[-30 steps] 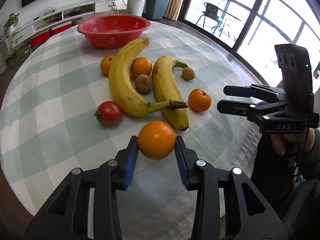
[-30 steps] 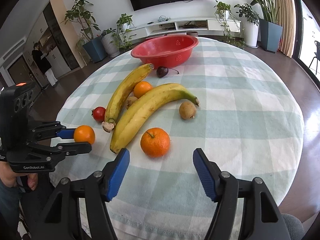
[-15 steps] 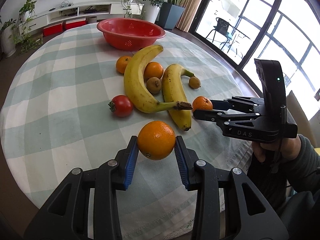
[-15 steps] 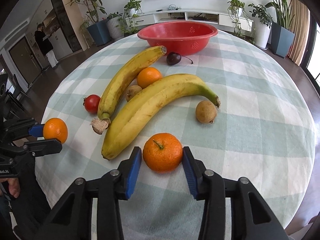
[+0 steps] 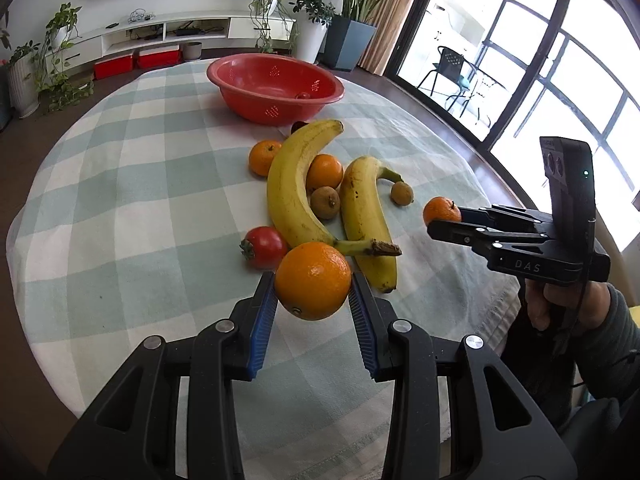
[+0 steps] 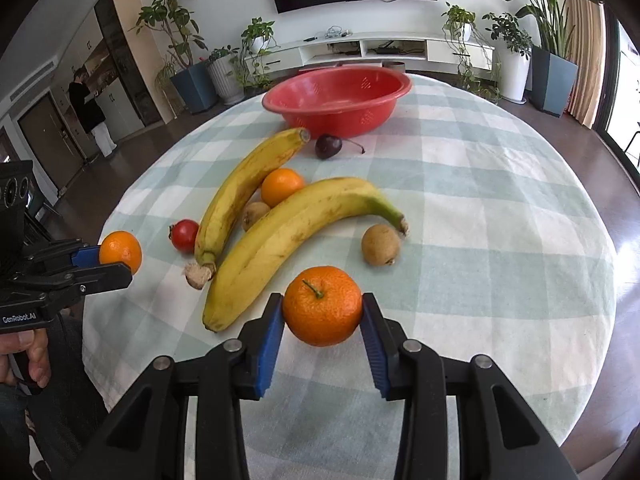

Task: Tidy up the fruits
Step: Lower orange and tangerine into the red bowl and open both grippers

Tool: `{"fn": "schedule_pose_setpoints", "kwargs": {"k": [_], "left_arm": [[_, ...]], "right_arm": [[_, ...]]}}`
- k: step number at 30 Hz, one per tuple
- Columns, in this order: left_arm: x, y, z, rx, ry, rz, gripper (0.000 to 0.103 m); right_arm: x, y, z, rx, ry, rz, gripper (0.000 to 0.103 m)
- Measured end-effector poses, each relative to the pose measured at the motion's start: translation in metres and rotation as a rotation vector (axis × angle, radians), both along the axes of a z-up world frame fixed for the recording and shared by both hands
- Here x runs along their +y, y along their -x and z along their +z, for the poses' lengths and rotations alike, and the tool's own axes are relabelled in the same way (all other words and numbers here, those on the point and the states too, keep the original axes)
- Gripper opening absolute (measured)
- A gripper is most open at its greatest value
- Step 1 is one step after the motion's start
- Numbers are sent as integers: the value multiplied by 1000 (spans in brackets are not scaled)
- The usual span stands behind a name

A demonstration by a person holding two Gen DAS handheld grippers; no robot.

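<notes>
Fruits are mostly spread over the round worktop (image 6: pixel 500 208), which wears a soft woven cloth in pale green and white checks. Two long curved bananas lie side by side: the left banana (image 6: pixel 240 196) has a dry, frayed stem end, the right banana (image 6: pixel 296 236) a greenish tip. Tucked between them sit a smooth orange (image 6: pixel 282 187) and a fuzzy brown kiwi (image 6: pixel 255 214). A second kiwi (image 6: pixel 380 244) sits just beside the right banana's tip. A shiny red tomato (image 6: pixel 184 235) rests against the left banana, and a dark glossy cherry (image 6: pixel 329 147) with its thin stem lies near the bowl. Another small orange (image 5: pixel 264 157) sits on the far side of that banana in the left view.

The red plastic bowl (image 6: pixel 340 100), round with little drain holes, stands at the far end of the cloth, with something small and red inside it that can't be made out.

The left tool (image 5: pixel 313 304) pinches a dimpled, round navel orange (image 5: pixel 313 280) between its ribbed blue pads, raised off the cloth. The right tool (image 6: pixel 322 320) has just been closing, and its blue pads now press both sides of a flatter mandarin (image 6: pixel 322 306) with a green stem nub, near the worktop's front edge by the right banana's end. A hand (image 5: pixel 560 300) in a grey sleeve grips the black handle.
</notes>
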State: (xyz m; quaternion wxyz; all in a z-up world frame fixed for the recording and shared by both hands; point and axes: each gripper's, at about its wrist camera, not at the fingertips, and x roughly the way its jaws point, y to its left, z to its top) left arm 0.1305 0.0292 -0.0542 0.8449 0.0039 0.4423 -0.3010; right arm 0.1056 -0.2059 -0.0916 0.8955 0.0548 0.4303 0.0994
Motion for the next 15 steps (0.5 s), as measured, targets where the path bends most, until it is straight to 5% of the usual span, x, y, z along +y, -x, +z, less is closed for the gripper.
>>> {"fn": "schedule_pose_setpoints", "kwargs": {"k": [15], "left_arm": [[-39, -126, 90, -168, -62, -12, 34]], "right_arm": [[-53, -92, 100, -182, -29, -41, 41]]}}
